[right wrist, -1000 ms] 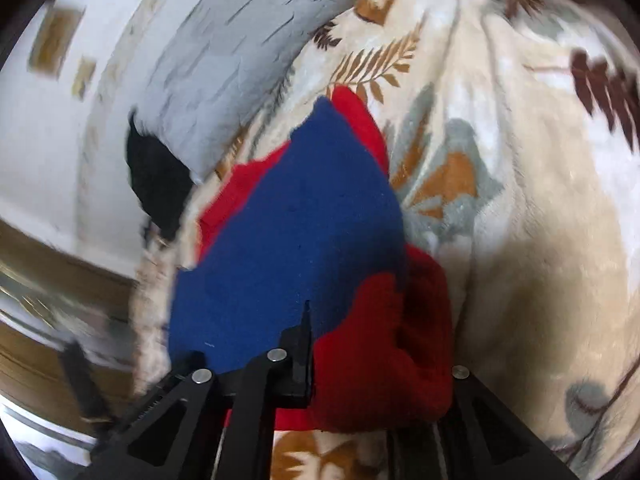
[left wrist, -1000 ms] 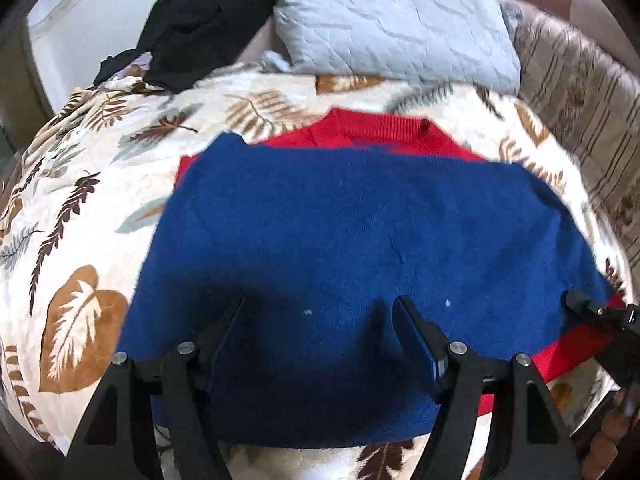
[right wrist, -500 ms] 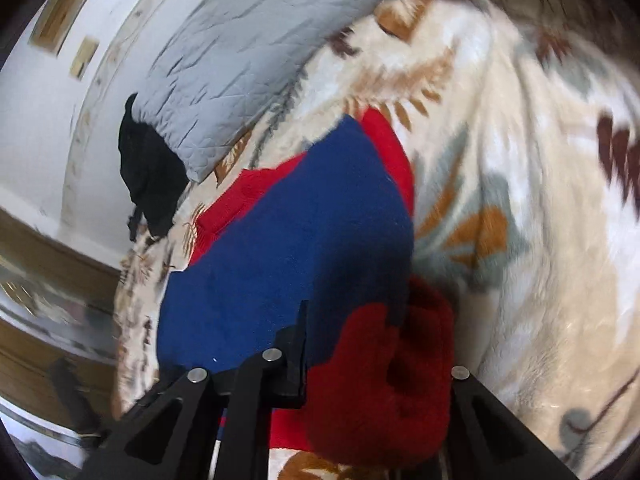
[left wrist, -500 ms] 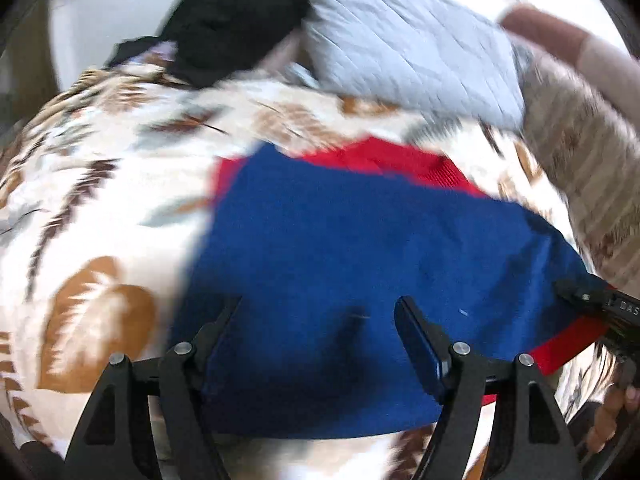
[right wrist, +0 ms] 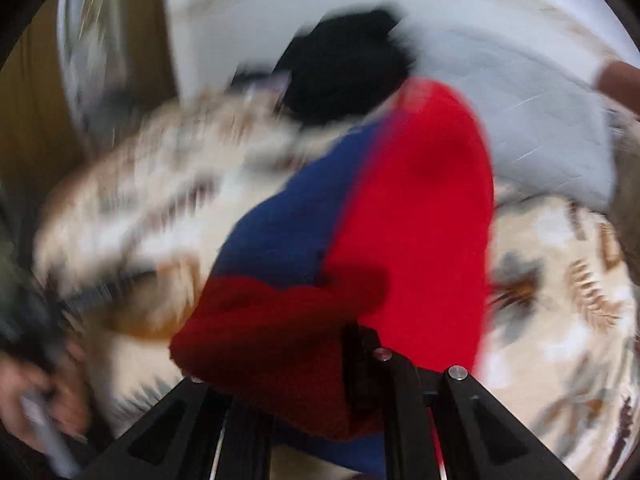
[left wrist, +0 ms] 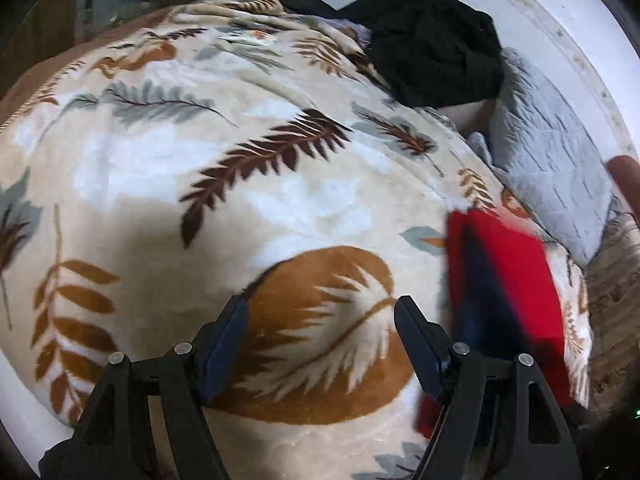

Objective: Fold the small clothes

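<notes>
No brand, label or writing can be read in either view; the right wrist view is heavily smeared.

In the left wrist view, the leaf-print blanket (left wrist: 224,184) fills the frame from nine o'clock across to about three o'clock, its brown edge curving along the ten o'clock side. The left gripper (left wrist: 320,320) hangs over a large brown leaf at six o'clock, its fingers (left wrist: 224,340) standing well apart with only blanket between them. This stretch of blanket is bare and open. At one o'clock a black garment (left wrist: 432,40) lies heaped at the blanket's far edge, and the grey quilted pillow (left wrist: 556,168) sits just beside it at two to three o'clock. The red and blue sweater (left wrist: 508,280) shows at four o'clock, lifted and blurred, close beside the right-hand finger.

In the right wrist view, a hand (right wrist: 36,396) appears at eight o'clock. The right gripper (right wrist: 312,368) at six o'clock is clamped on the sweater's red cloth, which bunches over the jaws and rises through the centre towards one o'clock. The blanket is open at four o'clock.
</notes>
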Demonstrator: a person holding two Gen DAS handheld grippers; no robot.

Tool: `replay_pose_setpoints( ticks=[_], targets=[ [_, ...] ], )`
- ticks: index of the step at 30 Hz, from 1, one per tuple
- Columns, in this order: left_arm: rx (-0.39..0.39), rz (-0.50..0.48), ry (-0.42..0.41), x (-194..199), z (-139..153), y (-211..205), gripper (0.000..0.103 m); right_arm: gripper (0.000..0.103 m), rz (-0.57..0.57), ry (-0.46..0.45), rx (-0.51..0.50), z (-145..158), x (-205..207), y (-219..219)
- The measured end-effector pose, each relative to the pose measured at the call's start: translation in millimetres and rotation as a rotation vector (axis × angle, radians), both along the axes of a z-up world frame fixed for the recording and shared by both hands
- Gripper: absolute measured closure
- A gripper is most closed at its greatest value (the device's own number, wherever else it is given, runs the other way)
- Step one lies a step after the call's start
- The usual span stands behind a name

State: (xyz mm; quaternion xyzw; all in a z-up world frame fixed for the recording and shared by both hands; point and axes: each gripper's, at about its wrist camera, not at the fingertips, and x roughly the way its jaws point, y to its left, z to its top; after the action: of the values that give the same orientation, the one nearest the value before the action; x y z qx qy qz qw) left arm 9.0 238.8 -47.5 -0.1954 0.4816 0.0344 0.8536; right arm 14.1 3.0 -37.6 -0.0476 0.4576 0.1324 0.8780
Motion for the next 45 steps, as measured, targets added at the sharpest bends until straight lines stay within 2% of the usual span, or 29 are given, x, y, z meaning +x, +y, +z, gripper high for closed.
replay_pose_setpoints(
  ticks=[1, 3, 6, 8, 11, 13, 16, 18, 21, 24, 25, 26, 27, 28, 30, 31, 32, 33, 35, 36, 39, 42, 45],
  targets=[
    [0.001, -0.013, -0.009, 0, 0, -1, 0.027, 0.089, 0.005, 0.016, 0.015, -10, 0, 6],
    [-0.004, -0.041, -0.033, 0, 4, -8, 0.027, 0.090, -0.007, -0.024, 0.018, 2, -5, 6],
    [-0.063, -0.095, -0.058, 1, 9, -18, 0.027, 0.090, -0.003, -0.036, 0.056, 18, -4, 0],
    [-0.096, -0.145, -0.073, 1, 12, -26, 0.027, 0.084, 0.012, -0.028, 0.070, 13, -5, 3],
    [-0.140, -0.185, -0.088, 0, 16, -30, 0.027, 0.065, 0.051, -0.013, 0.110, -1, -11, 11],
    [-0.174, -0.207, -0.091, -1, 19, -32, 0.027, 0.030, 0.100, -0.049, 0.194, 5, -27, 13],
    [-0.223, -0.252, -0.096, 1, 26, -44, 0.027, 0.029, 0.136, -0.077, 0.259, 14, -48, 10],
    [-0.236, -0.301, -0.102, 2, 32, -57, 0.027, 0.029, 0.111, -0.101, 0.317, 18, -61, -5],
    [-0.222, -0.381, -0.090, 3, 39, -84, 0.027, 0.029, 0.016, -0.114, 0.392, 19, -81, -41],
    [-0.171, -0.417, -0.012, 11, 31, -111, 0.028, 0.029, -0.049, -0.119, 0.438, 18, -89, -71],
    [-0.147, -0.422, 0.028, 14, 25, -117, 0.046, 0.029, -0.071, -0.118, 0.452, 17, -91, -82],
    [-0.125, -0.422, 0.078, 17, 17, -120, 0.082, 0.029, -0.089, -0.118, 0.458, 17, -93, -89],
    [-0.127, -0.409, 0.130, 19, 8, -121, 0.089, 0.029, -0.106, -0.117, 0.464, 16, -94, -97],
    [-0.163, -0.381, 0.149, 18, 2, -116, 0.089, 0.029, -0.126, -0.112, 0.482, 14, -95, -106],
    [-0.145, -0.357, 0.083, 8, 17, -111, 0.091, 0.029, -0.155, -0.102, 0.508, 11, -94, -118],
    [-0.146, -0.357, 0.028, 0, 29, -109, 0.091, 0.029, -0.167, -0.102, 0.519, 11, -95, -124],
    [-0.165, -0.349, 0.011, -4, 32, -106, 0.091, 0.029, -0.176, -0.106, 0.527, 11, -96, -129],
    [-0.183, -0.330, 0.021, -4, 28, -102, 0.091, 0.029, -0.184, -0.110, 0.537, 11, -97, -135],
    [-0.161, -0.313, 0.121, 3, -3, -102, 0.090, 0.029, -0.191, -0.099, 0.555, 10, -96, -143],
    [-0.174, -0.312, 0.129, 3, -13, -100, 0.090, 0.029, -0.197, -0.091, 0.572, 8, -94, -146],
    [-0.183, -0.308, 0.099, 0, 0, -100, 0.086, 0.028, -0.215, -0.053, 0.644, 4, -85, -158],
    [-0.095, -0.311, 0.054, -2, 25, -104, 0.085, 0.025, -0.231, -0.031, 0.710, 0, -77, -168],
    [0.000, -0.312, -0.074, -6, 62, -111, 0.081, 0.024, -0.252, 0.041, 0.807, -12, -61, -180]
  ],
)
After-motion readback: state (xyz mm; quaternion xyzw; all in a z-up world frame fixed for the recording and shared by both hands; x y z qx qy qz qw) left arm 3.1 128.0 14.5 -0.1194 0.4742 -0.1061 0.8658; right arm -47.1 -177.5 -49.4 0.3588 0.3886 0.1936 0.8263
